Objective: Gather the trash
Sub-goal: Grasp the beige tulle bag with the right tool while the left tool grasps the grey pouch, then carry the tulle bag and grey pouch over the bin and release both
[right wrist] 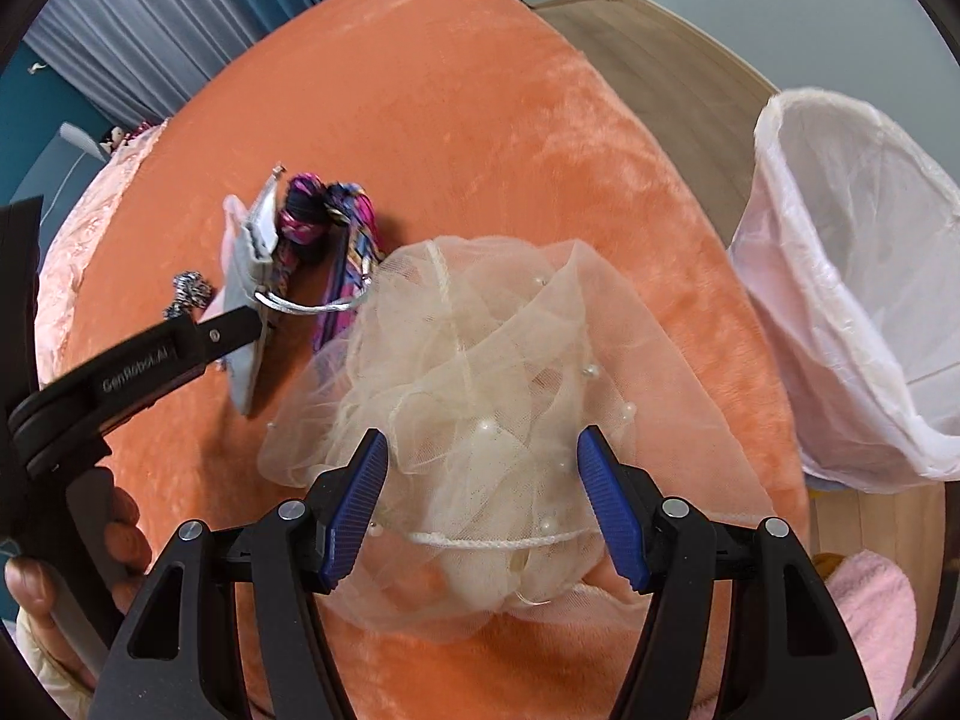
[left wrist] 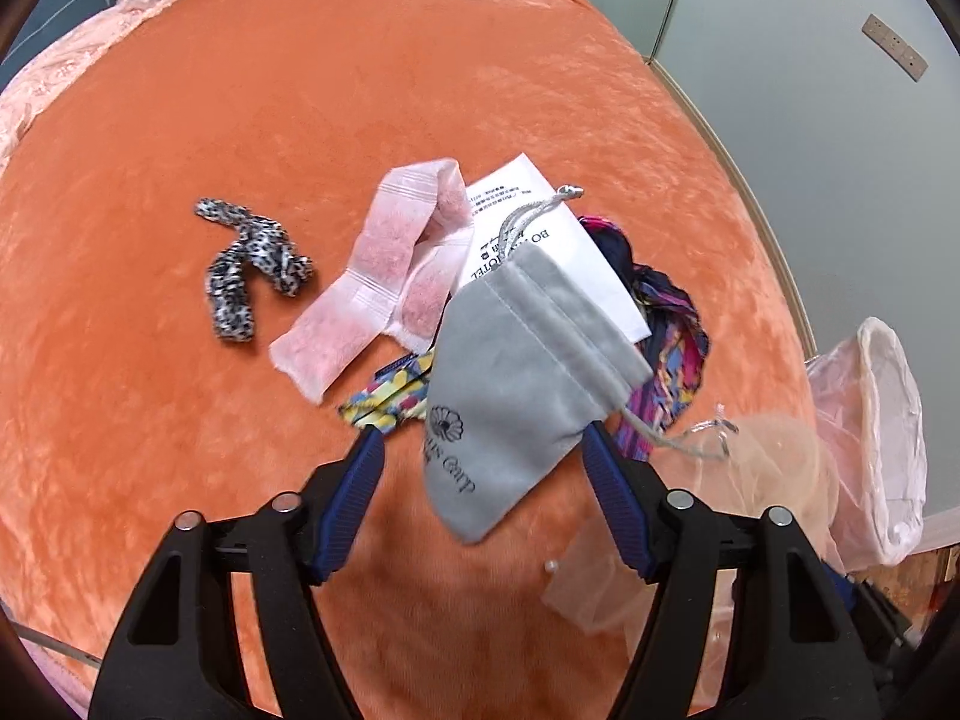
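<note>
In the left wrist view my left gripper (left wrist: 483, 438) is open, its jaws wide on either side of a grey drawstring pouch (left wrist: 510, 372) that lies on the orange bed cover (left wrist: 300, 90). The pouch also shows in the right wrist view (right wrist: 249, 300) beside the left gripper's arm. My right gripper (right wrist: 483, 450) is open, its jaws either side of a cream tulle bundle with pearls (right wrist: 480, 396); that bundle also shows in the left wrist view (left wrist: 750, 468). A bin lined with a pale pink bag (right wrist: 852, 276) stands right of the bed.
On the bed lie a pink fabric strip (left wrist: 390, 276), a leopard-print scrap (left wrist: 252, 264), a white printed paper (left wrist: 540, 228), a multicoloured scarf (left wrist: 666, 348) and a yellow patterned piece (left wrist: 390, 396). A pink lace cover (left wrist: 48, 90) lies far left. Wooden floor (right wrist: 660, 60) lies beyond.
</note>
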### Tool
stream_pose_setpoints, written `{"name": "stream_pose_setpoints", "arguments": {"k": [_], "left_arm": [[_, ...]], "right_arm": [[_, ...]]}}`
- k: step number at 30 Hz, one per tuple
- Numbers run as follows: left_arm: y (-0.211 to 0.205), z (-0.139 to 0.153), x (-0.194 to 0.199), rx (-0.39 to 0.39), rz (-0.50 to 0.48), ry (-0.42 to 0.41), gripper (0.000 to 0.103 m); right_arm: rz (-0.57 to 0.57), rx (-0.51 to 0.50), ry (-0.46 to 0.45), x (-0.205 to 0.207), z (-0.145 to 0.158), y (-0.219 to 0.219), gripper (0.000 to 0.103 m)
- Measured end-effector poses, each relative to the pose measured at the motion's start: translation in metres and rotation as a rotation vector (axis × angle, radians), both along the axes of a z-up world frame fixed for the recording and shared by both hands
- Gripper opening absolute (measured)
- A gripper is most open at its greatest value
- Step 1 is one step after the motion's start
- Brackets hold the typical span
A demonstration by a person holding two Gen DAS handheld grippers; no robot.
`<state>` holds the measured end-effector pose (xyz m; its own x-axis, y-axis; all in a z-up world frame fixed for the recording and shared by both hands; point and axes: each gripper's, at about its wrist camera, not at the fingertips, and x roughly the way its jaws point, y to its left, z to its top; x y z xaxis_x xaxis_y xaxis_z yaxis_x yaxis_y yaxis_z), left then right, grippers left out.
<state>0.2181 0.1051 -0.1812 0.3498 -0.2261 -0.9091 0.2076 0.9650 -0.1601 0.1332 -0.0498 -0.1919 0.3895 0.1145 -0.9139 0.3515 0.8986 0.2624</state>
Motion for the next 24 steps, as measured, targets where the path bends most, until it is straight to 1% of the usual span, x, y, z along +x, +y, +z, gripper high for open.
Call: {"name": "stream_pose_setpoints", "arguments": {"k": [1, 2, 3, 4, 5, 6, 7, 8, 9, 13, 18, 21, 24], "left_arm": [[-0.002, -0.004, 0.003, -0.002, -0.009, 0.012, 0.053], [-0.002, -0.007, 0.005, -0.002, -0.015, 0.02, 0.042], [-0.003, -0.009, 0.006, -0.001, -0.02, 0.026, 0.03], [-0.003, -0.01, 0.006, 0.0, -0.02, 0.027, 0.025], [-0.002, -0.01, 0.005, 0.002, -0.022, 0.025, 0.013], [-0.001, -0.01, 0.004, -0.003, -0.024, 0.024, 0.009], [0.001, -0.008, 0.003, -0.012, -0.021, 0.023, 0.007], [0.003, -0.006, 0.001, -0.022, -0.017, 0.014, 0.006], [0.003, -0.003, -0.001, -0.028, -0.015, 0.006, 0.005], [0.008, 0.017, -0.013, -0.056, -0.021, -0.028, 0.003], [0.013, 0.049, -0.031, -0.099, -0.031, -0.066, 0.003], [0.005, 0.069, -0.043, -0.115, -0.058, -0.1, 0.003], [-0.008, 0.092, -0.054, -0.136, -0.09, -0.14, 0.003]], "right_arm": [[-0.002, 0.008, 0.008, 0.002, -0.003, 0.001, 0.063], [-0.002, 0.011, 0.013, 0.003, -0.006, 0.002, 0.059], [-0.002, 0.008, 0.016, 0.004, -0.008, 0.003, 0.052], [0.002, 0.005, 0.016, 0.004, -0.009, 0.005, 0.047], [0.009, 0.002, 0.017, 0.005, -0.01, 0.006, 0.039], [0.014, -0.004, 0.021, 0.005, -0.01, 0.008, 0.031], [0.017, -0.002, 0.019, 0.005, -0.008, 0.008, 0.026], [0.021, 0.007, 0.013, 0.004, -0.006, 0.009, 0.018], [0.024, 0.015, 0.005, 0.002, -0.002, 0.01, 0.014], [0.042, 0.021, -0.049, -0.003, 0.021, 0.016, 0.011], [0.058, 0.016, -0.152, -0.013, 0.064, 0.018, 0.011], [0.052, 0.011, -0.22, -0.018, 0.093, 0.014, 0.011], [0.047, -0.016, -0.289, -0.025, 0.123, 0.005, 0.011]]}}
